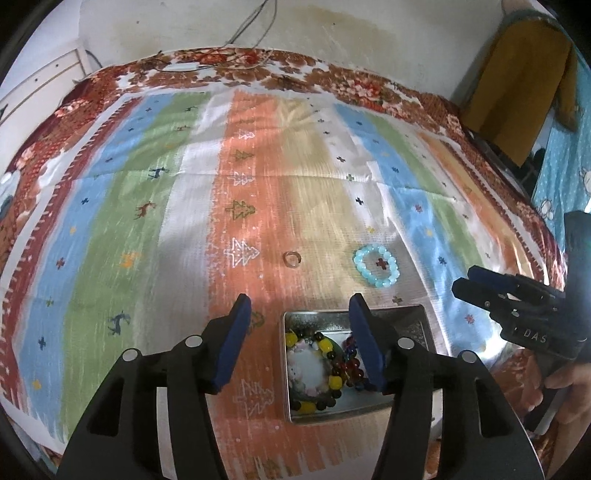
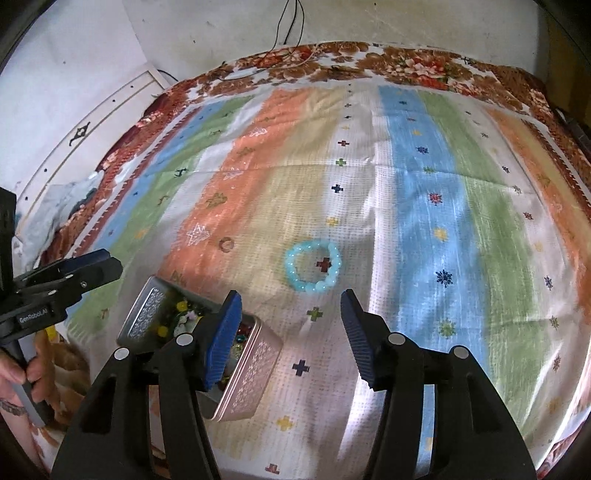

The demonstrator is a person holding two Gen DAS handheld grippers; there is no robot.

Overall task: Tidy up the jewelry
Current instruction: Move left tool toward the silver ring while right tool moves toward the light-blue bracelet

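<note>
Both grippers, left [image 1: 301, 343] and right [image 2: 290, 341], are gaping wide and holding nothing, the tin [image 1: 291, 369] sitting below the left fingers, the bracelet [image 2: 313, 266] and ring [image 1: 291, 259] lying just beyond the fingertips.

wall [image 1: 332, 29]: white, stained | bedspread [image 1: 147, 184]: striped | cables [image 2: 291, 22]: hanging

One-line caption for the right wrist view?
Open right claw above striped cloth, aimed at a light-blue beaded bracelet; silver metal tin of beads at its left.
</note>
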